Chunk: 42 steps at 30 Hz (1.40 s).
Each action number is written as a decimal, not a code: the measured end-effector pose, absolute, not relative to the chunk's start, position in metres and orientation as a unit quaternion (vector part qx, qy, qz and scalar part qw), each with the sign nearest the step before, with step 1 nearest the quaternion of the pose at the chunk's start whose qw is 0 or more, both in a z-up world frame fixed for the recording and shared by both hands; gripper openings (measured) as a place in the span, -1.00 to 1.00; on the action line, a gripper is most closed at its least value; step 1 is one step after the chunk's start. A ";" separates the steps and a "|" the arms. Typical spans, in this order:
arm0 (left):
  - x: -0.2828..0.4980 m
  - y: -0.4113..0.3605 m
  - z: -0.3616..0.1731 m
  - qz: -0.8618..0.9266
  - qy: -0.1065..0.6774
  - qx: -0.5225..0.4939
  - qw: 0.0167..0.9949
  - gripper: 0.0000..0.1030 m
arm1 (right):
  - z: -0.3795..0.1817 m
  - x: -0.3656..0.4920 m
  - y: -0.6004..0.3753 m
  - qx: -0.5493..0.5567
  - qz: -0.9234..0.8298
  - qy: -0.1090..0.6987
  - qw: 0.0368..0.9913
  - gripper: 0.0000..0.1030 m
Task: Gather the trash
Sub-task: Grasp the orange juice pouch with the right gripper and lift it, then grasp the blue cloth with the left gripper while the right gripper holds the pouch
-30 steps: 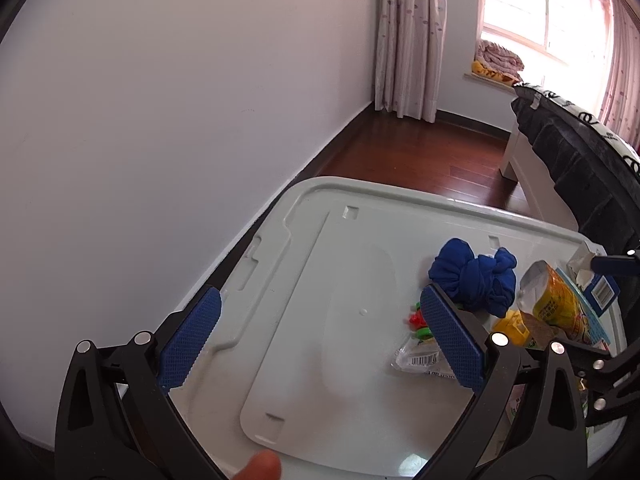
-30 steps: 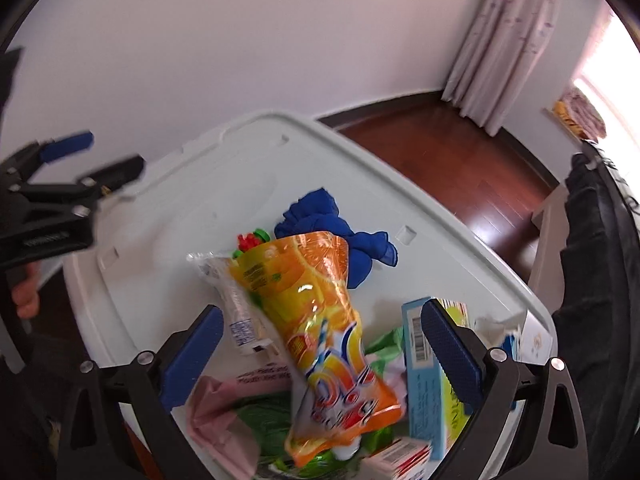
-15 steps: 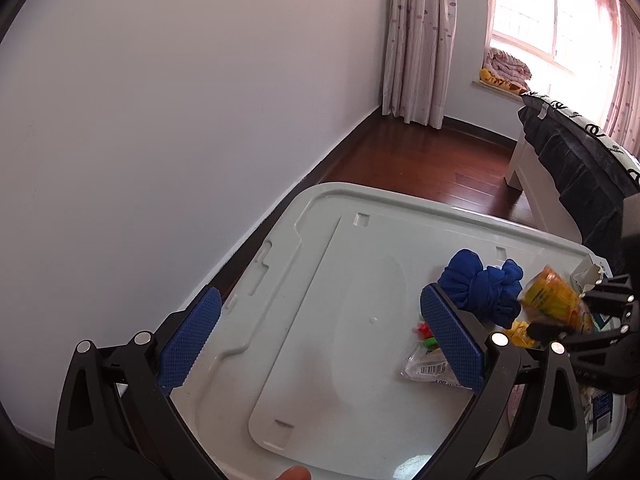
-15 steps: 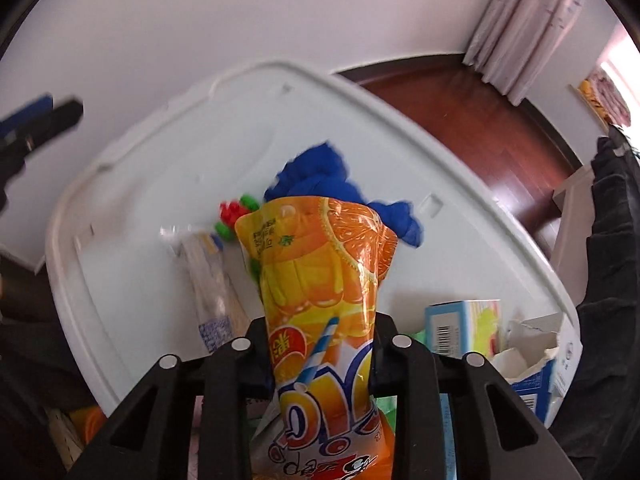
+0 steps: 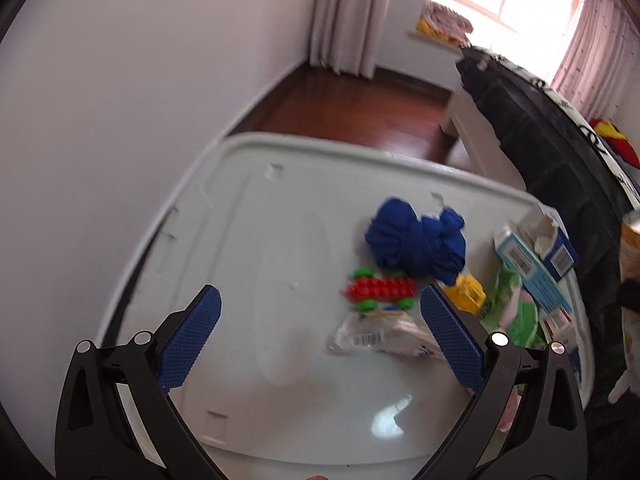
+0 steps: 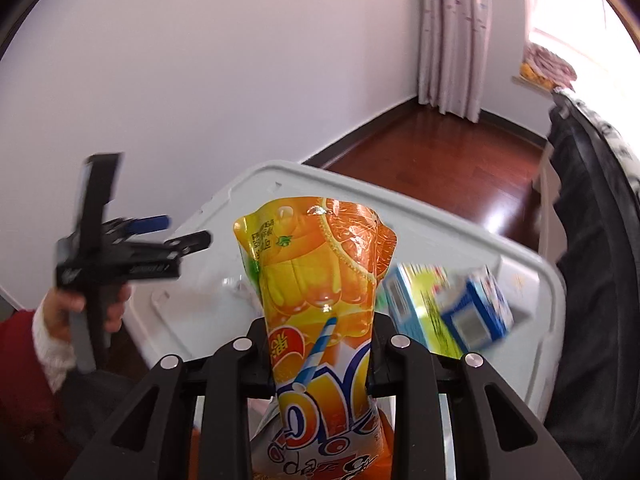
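**Orange pouch pinched and up off the lid, left side wide open**

Right hand-held gripper (image 6: pixel 320 332) has its jaws pinched on the orange juice pouch (image 6: pixel 316 264), squeezing its middle; the pouch stands upright, top flaring above the fingers, printed bottom hanging below them. It's clear of the white bin lid (image 5: pixel 256 216) serving as worktop, and it also shows as an orange sliver at the far right edge of the left wrist view.

Left hand-held gripper (image 5: pixel 320 328) hangs spread wide over the lid, blue pads well apart with nothing between them. In the right wrist view it sits off the lid's left edge, held by a hand (image 6: pixel 80 312) in a red sleeve with a white cuff.

Open room: the left half of the lid is bare, right up to its raised rim beside the white wall (image 5: pixel 120 100). The clutter crowds the right half. The blue cloth bundle (image 5: pixel 416 240) lies near the middle, the red and green toy brick (image 5: pixel 378 290) just in front of it, and the clear wrapper with a barcode (image 5: pixel 380 334) nearer still, close to the right pad. The yellow piece (image 5: pixel 468 294), green packet (image 5: pixel 516 312) and torn blue and white carton (image 5: pixel 532 252) pack against the right rim, next to the dark bedcover (image 5: pixel 560 140). Beyond the far rim there's open wooden floor (image 5: pixel 352 108) to the curtain
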<state>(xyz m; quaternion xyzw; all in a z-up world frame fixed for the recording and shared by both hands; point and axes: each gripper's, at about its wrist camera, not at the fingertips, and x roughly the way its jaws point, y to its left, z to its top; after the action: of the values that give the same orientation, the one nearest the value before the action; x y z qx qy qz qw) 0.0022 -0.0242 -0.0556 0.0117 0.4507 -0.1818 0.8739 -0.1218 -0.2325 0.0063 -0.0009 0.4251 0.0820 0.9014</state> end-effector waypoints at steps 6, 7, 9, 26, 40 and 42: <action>0.015 -0.052 -0.043 -0.235 0.434 0.074 0.867 0.89 | -0.003 -0.153 -0.250 0.032 0.082 0.414 0.906 -0.43; 0.018 -0.064 -0.040 -0.264 0.431 0.100 0.857 0.89 | -0.007 -0.157 -0.251 0.036 0.082 0.413 0.906 -0.43; 0.026 -0.089 -0.039 -0.300 0.434 0.146 0.837 0.89 | -0.014 -0.162 -0.258 0.047 0.083 0.411 0.906 -0.43; 0.096 -0.214 -0.140 -0.304 0.572 0.257 0.717 0.89 | -0.042 -0.173 -0.277 0.061 0.079 0.418 0.903 -0.43; 0.107 -0.201 -0.130 -0.305 0.561 0.232 0.733 0.13 | -0.042 -0.172 -0.277 0.078 0.081 0.415 0.903 -0.42; 0.107 -0.190 -0.118 -0.307 0.562 0.215 0.737 0.11 | -0.040 -0.174 -0.280 0.083 0.079 0.413 0.904 -0.42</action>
<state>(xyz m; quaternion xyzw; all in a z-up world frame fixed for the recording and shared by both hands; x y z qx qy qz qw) 0.1070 -0.1903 -0.1180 0.2153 0.5615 -0.3074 0.7375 -0.1736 -0.2799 -0.0399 0.0826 0.4126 0.0786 0.9038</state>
